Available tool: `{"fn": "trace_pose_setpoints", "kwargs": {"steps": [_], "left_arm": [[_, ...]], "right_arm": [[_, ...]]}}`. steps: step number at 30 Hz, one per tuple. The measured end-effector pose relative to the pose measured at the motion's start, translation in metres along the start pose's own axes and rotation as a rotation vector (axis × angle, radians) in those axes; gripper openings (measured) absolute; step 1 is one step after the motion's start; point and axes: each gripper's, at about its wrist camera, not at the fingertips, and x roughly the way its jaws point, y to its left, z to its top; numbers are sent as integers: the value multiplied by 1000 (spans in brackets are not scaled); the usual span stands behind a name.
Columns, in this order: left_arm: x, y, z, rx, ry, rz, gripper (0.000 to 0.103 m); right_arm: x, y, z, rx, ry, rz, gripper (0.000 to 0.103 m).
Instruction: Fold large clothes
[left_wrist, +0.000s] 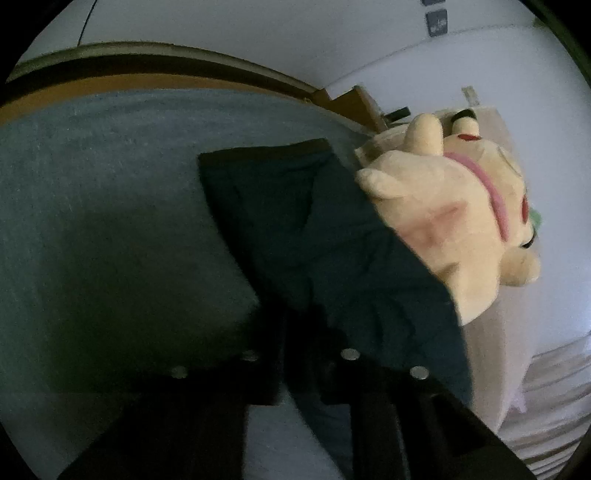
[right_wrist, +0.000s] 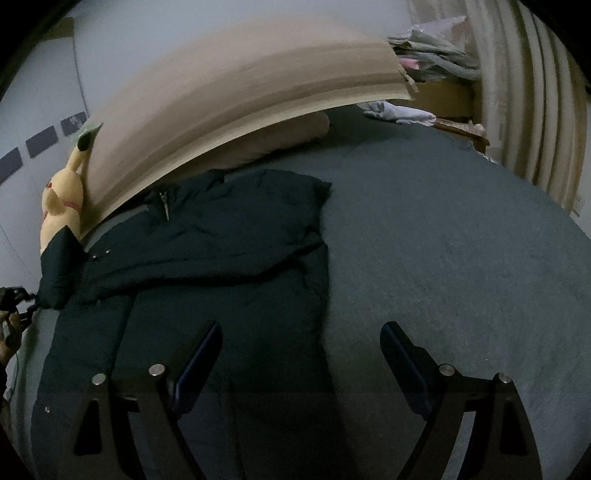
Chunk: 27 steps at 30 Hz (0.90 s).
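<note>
Dark navy padded jacket (right_wrist: 221, 251) lies spread on grey bed cover (right_wrist: 443, 258). Left gripper (left_wrist: 295, 354) clamps jacket's sleeve (left_wrist: 314, 229) beside cream plush toy (left_wrist: 454, 221). Right gripper (right_wrist: 301, 354) hovers, jaws wide, empty.

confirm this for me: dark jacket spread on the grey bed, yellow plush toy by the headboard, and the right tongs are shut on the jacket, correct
Not quite. In the right wrist view the right tongs stand wide open above the dark jacket, gripping nothing. The rest holds: the jacket lies on the grey bed, and the yellow plush toy sits by the headboard.
</note>
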Motion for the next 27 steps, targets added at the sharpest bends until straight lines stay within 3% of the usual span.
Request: {"fn": "trace_pose_setpoints", "kwargs": {"steps": [6,12,18,22,27], "left_arm": [[-17,-21,-1,111,-54,32,4],[-53,-61,-7,269,-134,58,3],[-79,-88,-16,361,-180,62,3],[-101,-116,-32,438,-225,47,3],[-130,-179,-72,632,-295,14,3]], "right_arm": [[-4,-6,-1,19,-8,-12,89],[-12,-12,-2,40,-30,-9,89],[-19,-19,-4,66,-40,9,89],[-26,-26,-4,80,-49,17,89],[-33,-38,-6,114,-66,32,89]]}}
